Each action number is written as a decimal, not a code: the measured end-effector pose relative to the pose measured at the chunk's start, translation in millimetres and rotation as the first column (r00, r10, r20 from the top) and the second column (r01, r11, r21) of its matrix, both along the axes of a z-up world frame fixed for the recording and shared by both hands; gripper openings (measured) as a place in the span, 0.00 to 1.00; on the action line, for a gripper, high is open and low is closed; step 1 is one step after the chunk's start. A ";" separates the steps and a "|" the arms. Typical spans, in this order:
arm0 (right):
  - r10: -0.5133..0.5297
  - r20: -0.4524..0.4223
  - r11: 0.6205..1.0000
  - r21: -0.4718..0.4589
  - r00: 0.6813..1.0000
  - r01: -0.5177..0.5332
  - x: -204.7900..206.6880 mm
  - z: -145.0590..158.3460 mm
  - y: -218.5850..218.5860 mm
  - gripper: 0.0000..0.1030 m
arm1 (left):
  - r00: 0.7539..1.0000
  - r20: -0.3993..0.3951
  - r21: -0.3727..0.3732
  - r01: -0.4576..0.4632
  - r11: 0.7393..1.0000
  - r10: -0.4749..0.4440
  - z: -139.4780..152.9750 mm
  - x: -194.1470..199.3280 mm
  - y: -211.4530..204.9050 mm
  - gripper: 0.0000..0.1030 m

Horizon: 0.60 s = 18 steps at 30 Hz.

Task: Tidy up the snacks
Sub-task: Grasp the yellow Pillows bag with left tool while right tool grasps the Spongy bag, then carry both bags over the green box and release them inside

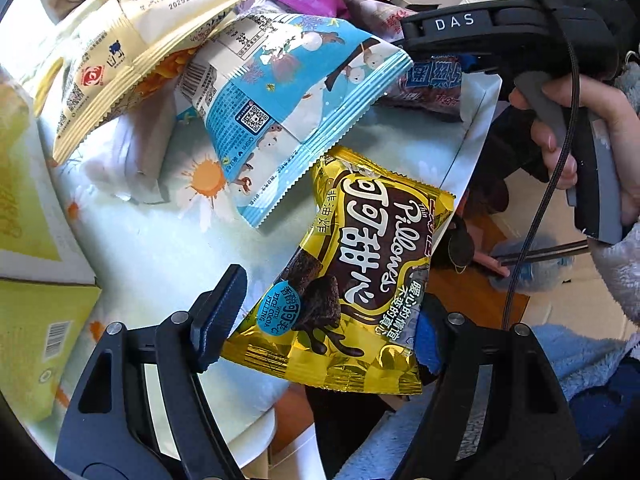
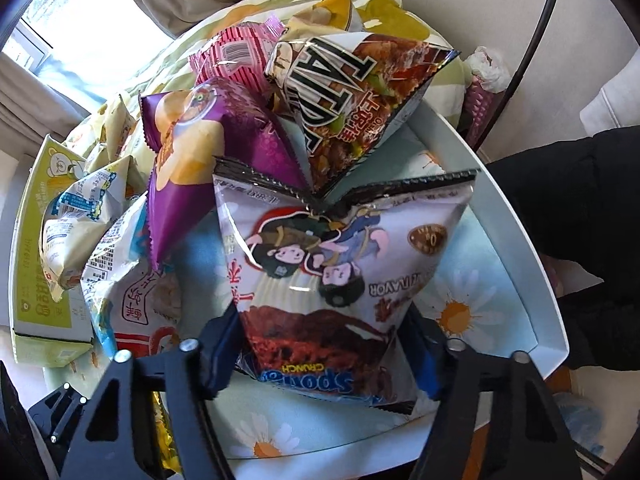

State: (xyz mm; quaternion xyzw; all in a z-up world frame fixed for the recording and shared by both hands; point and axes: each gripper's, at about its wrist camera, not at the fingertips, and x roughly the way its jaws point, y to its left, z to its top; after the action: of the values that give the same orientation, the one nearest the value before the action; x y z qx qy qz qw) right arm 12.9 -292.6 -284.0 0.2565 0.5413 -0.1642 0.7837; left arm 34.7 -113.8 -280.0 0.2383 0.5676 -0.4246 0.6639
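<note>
In the left wrist view a gold cocoa Pillows packet (image 1: pixel 352 276) lies at the table's near edge, partly over it, between the fingers of my left gripper (image 1: pixel 324 320). The fingers stand wide, one on each side, not pressing it. In the right wrist view my right gripper (image 2: pixel 324 344) straddles a white Sponge Crunch packet (image 2: pixel 332 280) with cartoon figures; both pads touch its sides. The right gripper also shows in the left wrist view (image 1: pixel 520 44), over a blue-and-red packet (image 1: pixel 432 80).
A pile of snack bags lies on the daisy-print table (image 1: pixel 172 248): a blue-white packet (image 1: pixel 292 100), a cream packet (image 1: pixel 116 64), a purple bag (image 2: pixel 192 152), a dark TATA bag (image 2: pixel 352 92), a pink bag (image 2: pixel 236 52). Green boxes (image 1: pixel 36 320) stand at the left. The table edge (image 2: pixel 532 280) is raised.
</note>
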 end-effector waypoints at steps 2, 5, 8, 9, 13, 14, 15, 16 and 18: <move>0.002 0.014 1.000 -0.005 1.000 -0.002 -2.4 1.7 0.0 0.53 | 1.000 0.002 -0.008 -0.003 1.000 0.003 5.2 -7.3 -0.7 0.69; 0.010 0.022 1.000 -0.020 1.000 -0.009 -6.8 7.2 -0.7 0.46 | 1.000 0.008 -0.020 -0.007 1.000 0.007 13.4 -5.0 3.8 0.69; 0.015 0.028 0.999 -0.033 0.999 -0.014 -12.6 14.6 -1.9 0.45 | 1.000 0.020 -0.027 -0.004 1.000 0.004 19.5 -7.0 5.4 0.69; 0.015 0.029 0.999 -0.036 0.999 -0.014 -12.9 17.1 -3.4 0.45 | 1.000 0.023 -0.031 -0.003 0.999 0.004 21.6 -8.2 4.8 0.69; 0.013 0.039 0.999 -0.048 0.999 -0.011 -22.3 26.9 -5.1 0.45 | 0.999 0.034 -0.049 -0.003 0.999 0.005 22.7 -7.1 3.3 0.69; 0.012 0.041 0.999 -0.051 0.999 -0.010 -24.6 29.3 -6.4 0.45 | 0.999 0.035 -0.053 -0.005 0.999 0.007 22.6 -6.3 1.6 0.69; 0.013 0.044 0.999 -0.052 0.999 -0.010 -26.6 30.9 -8.3 0.45 | 0.999 0.037 -0.060 -0.010 0.998 0.012 26.2 -7.2 0.7 0.69; 0.014 0.047 0.999 -0.052 0.999 -0.011 -28.8 33.8 -9.1 0.45 | 0.999 0.039 -0.065 -0.013 0.998 0.015 28.9 -7.7 -0.8 0.69; 0.019 0.059 0.998 -0.057 0.998 -0.015 -31.8 41.9 -11.0 0.45 | 0.999 0.045 -0.076 -0.022 0.997 0.026 36.1 -8.4 -4.0 0.69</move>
State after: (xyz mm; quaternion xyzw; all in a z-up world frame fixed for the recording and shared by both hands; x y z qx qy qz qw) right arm -19.0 -303.6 -242.1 0.2345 0.5152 -0.1650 0.8077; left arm 26.3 -117.8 -243.8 0.2160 0.5386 -0.4321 0.6903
